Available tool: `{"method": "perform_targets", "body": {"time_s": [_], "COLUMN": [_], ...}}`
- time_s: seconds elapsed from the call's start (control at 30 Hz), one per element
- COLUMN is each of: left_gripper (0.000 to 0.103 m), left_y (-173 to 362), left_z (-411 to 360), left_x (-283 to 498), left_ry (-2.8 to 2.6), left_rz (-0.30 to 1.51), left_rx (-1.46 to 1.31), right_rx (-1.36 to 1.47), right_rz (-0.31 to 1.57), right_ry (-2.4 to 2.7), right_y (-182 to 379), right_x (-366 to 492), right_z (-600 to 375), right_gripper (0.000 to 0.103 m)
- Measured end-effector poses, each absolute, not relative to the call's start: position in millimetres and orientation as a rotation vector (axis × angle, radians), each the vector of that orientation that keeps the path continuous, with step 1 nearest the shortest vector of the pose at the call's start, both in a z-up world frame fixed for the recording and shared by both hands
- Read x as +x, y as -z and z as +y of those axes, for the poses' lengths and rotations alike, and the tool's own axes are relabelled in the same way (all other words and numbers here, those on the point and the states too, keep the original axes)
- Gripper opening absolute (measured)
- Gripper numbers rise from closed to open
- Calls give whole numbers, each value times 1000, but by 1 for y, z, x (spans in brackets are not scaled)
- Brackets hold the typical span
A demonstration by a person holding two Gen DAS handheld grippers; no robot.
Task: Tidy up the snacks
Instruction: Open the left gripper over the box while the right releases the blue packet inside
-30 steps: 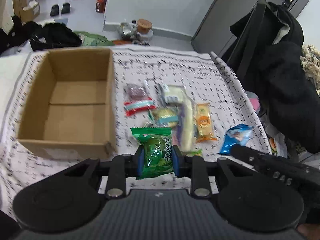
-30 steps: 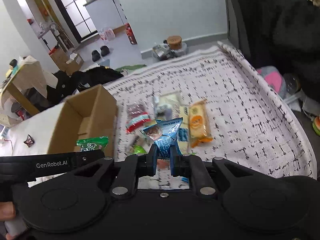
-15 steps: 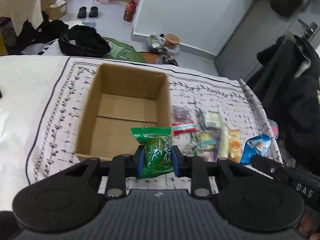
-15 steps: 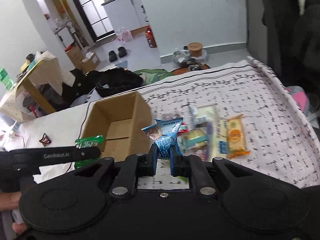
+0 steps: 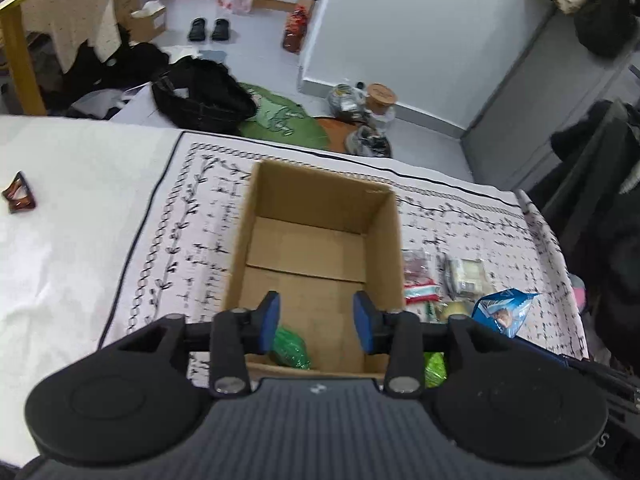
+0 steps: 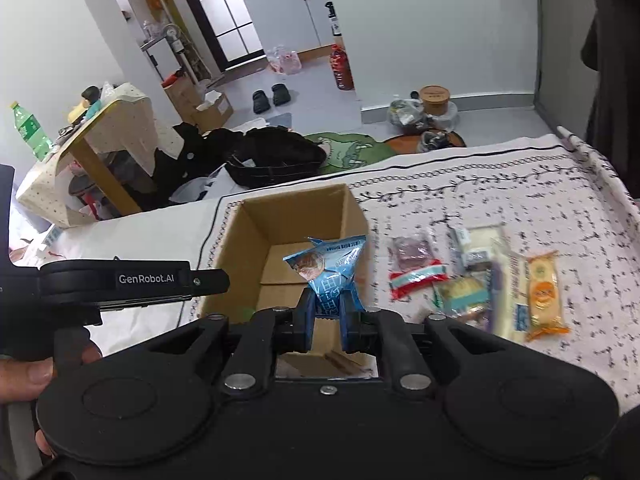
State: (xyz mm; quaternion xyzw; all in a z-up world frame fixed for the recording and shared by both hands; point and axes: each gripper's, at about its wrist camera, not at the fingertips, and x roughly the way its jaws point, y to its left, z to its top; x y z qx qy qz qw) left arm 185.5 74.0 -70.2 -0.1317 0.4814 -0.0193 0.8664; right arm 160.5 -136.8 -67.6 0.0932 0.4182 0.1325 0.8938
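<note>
- My left gripper (image 5: 316, 316) is spread wide over the cardboard box (image 5: 320, 200), pinching nothing.
- The green snack packet (image 5: 290, 346) lies inside the box at its near wall.
- My right gripper (image 6: 328, 316) pinches the blue snack packet (image 6: 330, 264) above the box's near right corner.
- Other snacks (image 6: 472, 280) lie on the patterned cloth (image 6: 560, 184), right of the box.

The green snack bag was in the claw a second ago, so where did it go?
The left claw opened and let go of the green snack bag, which now lies in the cardboard box. Both claws moved left, over the box. The right claw still pinches the blue snack bag. The other snacks stayed on the cloth.
</note>
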Motion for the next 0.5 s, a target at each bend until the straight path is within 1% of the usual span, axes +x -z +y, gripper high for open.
{"method": "perform_targets", "body": {"time_s": [0.03, 0.2, 0.23, 0.27, 0.3, 0.37, 0.4, 0.43, 0.5], "left_gripper": [44, 59, 60, 62, 65, 70, 72, 73, 75], "left_y": [69, 63, 62, 62, 62, 62, 63, 63, 64], "left_z": [77, 89, 91, 93, 95, 97, 96, 96, 95], "left_x": [185, 182, 182, 181, 179, 178, 177, 176, 174], "left_ry": [31, -14, -23, -33, -42, -56, -62, -66, -68], "left_rz": [1005, 999, 1001, 1003, 1007, 1015, 1020, 1026, 1036], "left_rx": [-278, -258, -262, -266, -271, -273, -270, -268, -264], "right_rx": [192, 199, 200, 200, 201, 195, 190, 190, 185], "right_rz": [865, 863, 863, 861, 858, 851, 855, 853, 853], "right_ry": [-283, -321, -332, -348, -370, -372, -358, -349, -339], "right_y": [68, 69, 69, 70, 69, 67, 67, 66, 66], "right_x": [163, 175, 176, 178, 179, 181, 181, 180, 177], "right_z": [-134, -118, -116, -113, -112, -108, -108, -108, -111], "right_gripper": [12, 12, 13, 13, 15, 29, 45, 53, 58]}}
